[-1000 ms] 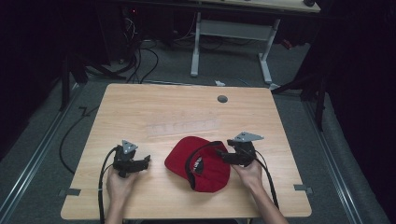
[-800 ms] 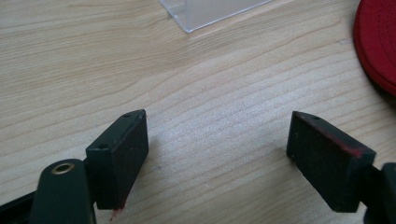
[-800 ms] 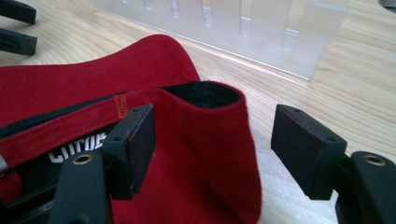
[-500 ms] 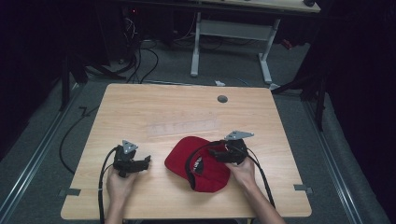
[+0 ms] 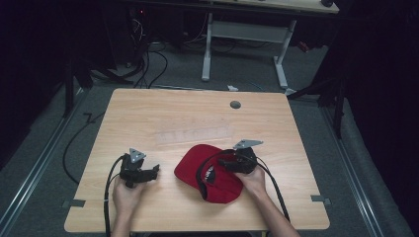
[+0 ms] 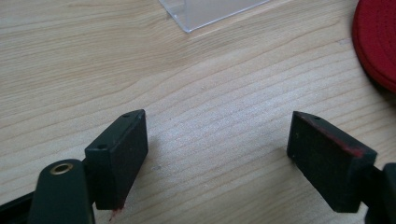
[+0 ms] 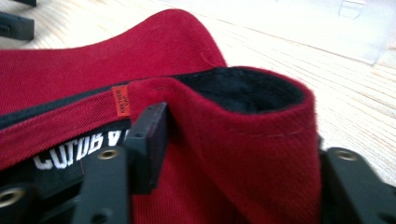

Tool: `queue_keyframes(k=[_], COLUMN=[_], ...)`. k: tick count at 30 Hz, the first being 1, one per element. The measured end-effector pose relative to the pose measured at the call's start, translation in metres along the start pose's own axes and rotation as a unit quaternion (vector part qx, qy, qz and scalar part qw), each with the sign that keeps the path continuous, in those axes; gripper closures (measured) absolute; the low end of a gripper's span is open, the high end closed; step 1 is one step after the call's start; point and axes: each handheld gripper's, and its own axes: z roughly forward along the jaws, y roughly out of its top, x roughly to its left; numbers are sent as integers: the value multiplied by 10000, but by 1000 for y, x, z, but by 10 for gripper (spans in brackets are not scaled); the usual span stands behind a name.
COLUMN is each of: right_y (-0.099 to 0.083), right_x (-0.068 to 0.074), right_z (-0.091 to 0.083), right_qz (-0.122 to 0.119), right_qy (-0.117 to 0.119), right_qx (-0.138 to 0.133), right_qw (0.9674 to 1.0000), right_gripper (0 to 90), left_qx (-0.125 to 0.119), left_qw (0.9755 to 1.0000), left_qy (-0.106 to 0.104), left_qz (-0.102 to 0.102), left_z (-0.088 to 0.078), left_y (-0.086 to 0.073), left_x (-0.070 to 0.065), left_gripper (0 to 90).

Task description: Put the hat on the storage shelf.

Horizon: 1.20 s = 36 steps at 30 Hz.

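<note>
the far half of the wooden table (image 5: 148, 113) lies open, bare but for a small dark disc (image 5: 235, 104) near the back edge. mid-table a flat clear plastic piece (image 5: 195, 134) sits low, just beyond the red cap (image 5: 197, 163). between the left gripper (image 5: 154, 171) and the cap there's a strip of bare wood, and bare wood between its wide-apart jaws too. the cap blocks the right gripper (image 5: 223, 165), a fold of its fabric bunched between those closing jaws.
</note>
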Motion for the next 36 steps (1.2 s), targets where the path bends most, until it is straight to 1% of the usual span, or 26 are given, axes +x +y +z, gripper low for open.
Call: queue_keyframes(k=[4, 9, 10, 11, 14, 18, 23, 27, 28, 34, 36], right_y=[-1, -2, -3, -3, -5, -5, -3, 0, 1, 3, 5], right_x=[2, 1, 1, 1, 3, 4, 7, 9, 8, 8, 9], right_z=[-1, -4, -5, -5, -8, -11, -16, -19, -20, -20, -21], right_qz=[-174, -281, -344, -344, -380, -384, -275, -251, -214, -70, -77], right_qy=[16, 197, 239, 239, 318, 403, 488, 508, 531, 712, 741], right_qx=[-6, -49, -75, -75, -84, -95, -127, -98, -75, -128, -151], right_qw=[9998, 9994, 9991, 9991, 9987, 9984, 9983, 9983, 9983, 9974, 9971], right_gripper=[579, 718, 762, 762, 813, 837, 847, 850, 851, 853, 853], left_qx=[-1, -2, -2, 4, 4, -5, 2, 1, -1, 6, 4], left_qw=[10000, 10000, 10000, 10000, 10000, 10000, 10000, 10000, 10000, 10000, 10000], left_qy=[3, 9, 10, 8, 8, 10, 9, 4, 4, -2, -3], left_qz=[1, -1, 0, -5, -4, -5, -7, 5, 2, 0, -3], left_z=[0, 0, 0, 0, 0, 0, 0, 0, 0, -1, -1], left_y=[0, 0, 0, 0, 0, 0, 0, 0, 0, -1, -1], left_x=[0, 0, 0, 0, 0, 0, -1, -1, -1, -1, -1], left_gripper=[206, 206, 206, 206, 206, 206, 207, 208, 207, 208, 208])
